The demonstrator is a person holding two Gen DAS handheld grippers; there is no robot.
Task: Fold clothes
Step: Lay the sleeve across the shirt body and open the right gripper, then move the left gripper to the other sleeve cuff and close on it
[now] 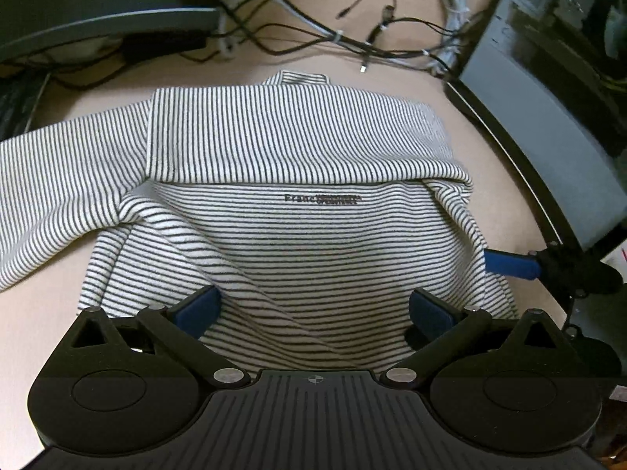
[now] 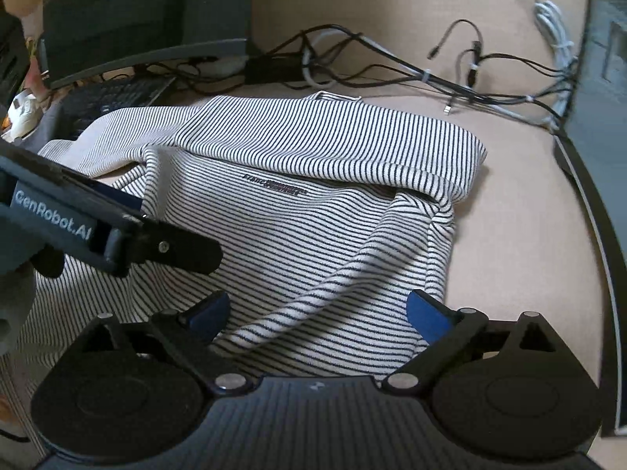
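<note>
A black-and-white striped shirt (image 1: 298, 235) lies on the beige table, its far part folded over toward me, with one sleeve spread out to the left (image 1: 58, 196). My left gripper (image 1: 313, 309) is open just above the shirt's near edge, holding nothing. My right gripper (image 2: 317, 313) is open over the shirt's (image 2: 313, 227) near right part, above a folded sleeve, holding nothing. The right gripper also shows in the left wrist view (image 1: 509, 264) at the shirt's right edge. The left gripper's body shows in the right wrist view (image 2: 117, 235) at the left.
A tangle of black and white cables (image 1: 352, 39) lies on the table behind the shirt. A monitor base (image 1: 109, 27) stands at the back left, above a keyboard (image 2: 113, 98). A dark computer case (image 1: 548, 98) stands to the right.
</note>
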